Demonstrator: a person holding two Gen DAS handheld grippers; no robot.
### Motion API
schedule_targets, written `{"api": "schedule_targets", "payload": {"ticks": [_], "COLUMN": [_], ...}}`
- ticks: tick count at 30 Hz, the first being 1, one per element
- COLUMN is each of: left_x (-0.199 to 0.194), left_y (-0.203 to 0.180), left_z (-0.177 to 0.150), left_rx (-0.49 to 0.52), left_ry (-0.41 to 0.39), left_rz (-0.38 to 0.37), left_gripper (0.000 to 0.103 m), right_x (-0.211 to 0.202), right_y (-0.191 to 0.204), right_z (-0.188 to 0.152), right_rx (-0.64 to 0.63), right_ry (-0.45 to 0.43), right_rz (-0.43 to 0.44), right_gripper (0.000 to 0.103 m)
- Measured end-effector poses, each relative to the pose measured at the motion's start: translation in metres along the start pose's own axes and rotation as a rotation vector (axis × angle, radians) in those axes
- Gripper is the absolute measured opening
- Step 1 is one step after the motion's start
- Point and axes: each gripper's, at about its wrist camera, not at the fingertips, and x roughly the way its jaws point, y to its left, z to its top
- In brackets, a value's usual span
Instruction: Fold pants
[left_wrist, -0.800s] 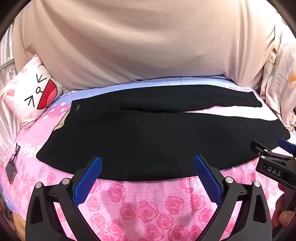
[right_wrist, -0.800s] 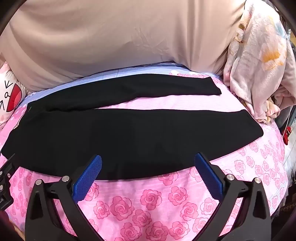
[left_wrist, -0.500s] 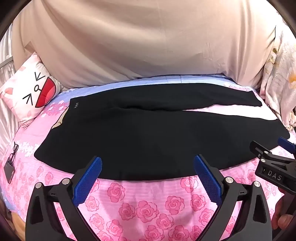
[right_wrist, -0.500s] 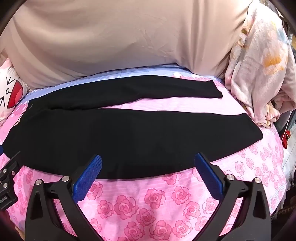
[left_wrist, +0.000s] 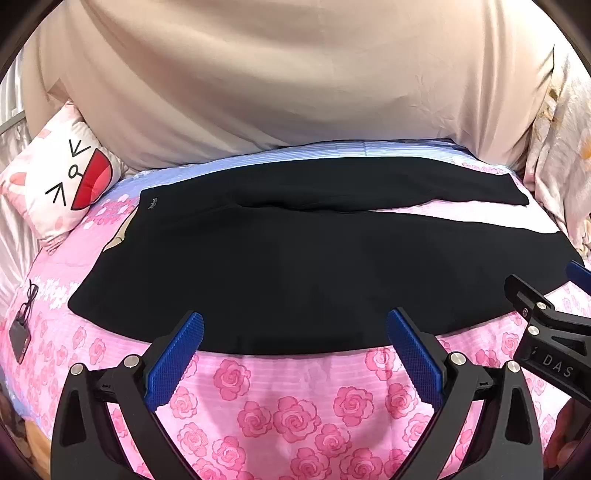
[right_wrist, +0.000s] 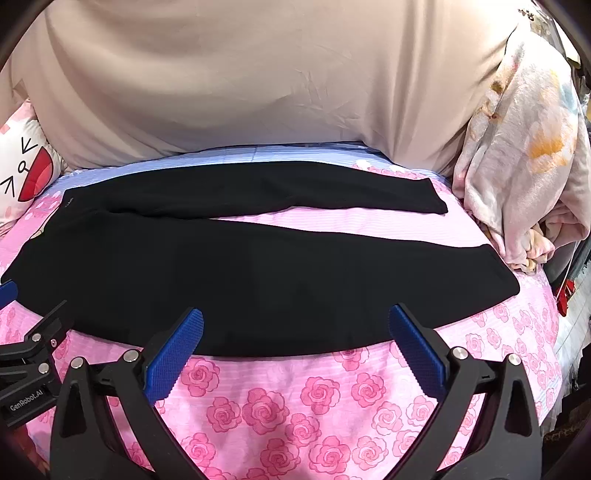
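Black pants (left_wrist: 295, 266) lie flat on a pink rose-print bedspread (left_wrist: 280, 413), waist at the left, both legs spread to the right; they also show in the right wrist view (right_wrist: 258, 273). My left gripper (left_wrist: 295, 332) is open and empty, hovering above the pants' near edge. My right gripper (right_wrist: 295, 328) is open and empty over the near leg's edge. The right gripper's side shows at the right of the left wrist view (left_wrist: 546, 332), and the left gripper's side at the left of the right wrist view (right_wrist: 29, 354).
A cartoon-face pillow (left_wrist: 62, 184) lies at the far left. A beige sheet (left_wrist: 295, 81) covers the wall behind. A crumpled floral blanket (right_wrist: 524, 162) is piled at the right. A small dark device with a cord (left_wrist: 20, 332) lies on the bed's left edge.
Both grippers have drifted slightly; the view shifted a little, the pants appear marginally lower and nearer. Both stay open. The pants have not moved.
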Motion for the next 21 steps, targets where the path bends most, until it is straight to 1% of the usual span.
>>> {"api": "schedule_targets", "payload": {"ticks": [11, 17, 20, 21], "left_x": [0.010, 0.019, 0.026, 0.029], "left_y": [-0.007, -0.006, 0.004, 0.013], "left_z": [0.012, 0.019, 0.026, 0.031], "left_rx": [0.006, 0.009, -0.003, -0.018], "left_ry": [0.021, 0.029, 0.028, 0.023], "left_rz": [0.000, 0.014, 0.021, 0.025], "left_gripper": [0.097, 0.097, 0.097, 0.097], "right_x": [0.011, 0.024, 0.034, 0.037], "right_y": [-0.001, -0.011, -0.021, -0.025], "right_z": [0.000, 0.004, 0.007, 0.009], "right_rx": [0.001, 0.016, 0.025, 0.026], "right_ry": [0.010, 0.024, 0.030, 0.029], "right_rz": [0.004, 0.001, 0.003, -0.005], "right_gripper": [0.098, 0.098, 0.098, 0.098]}}
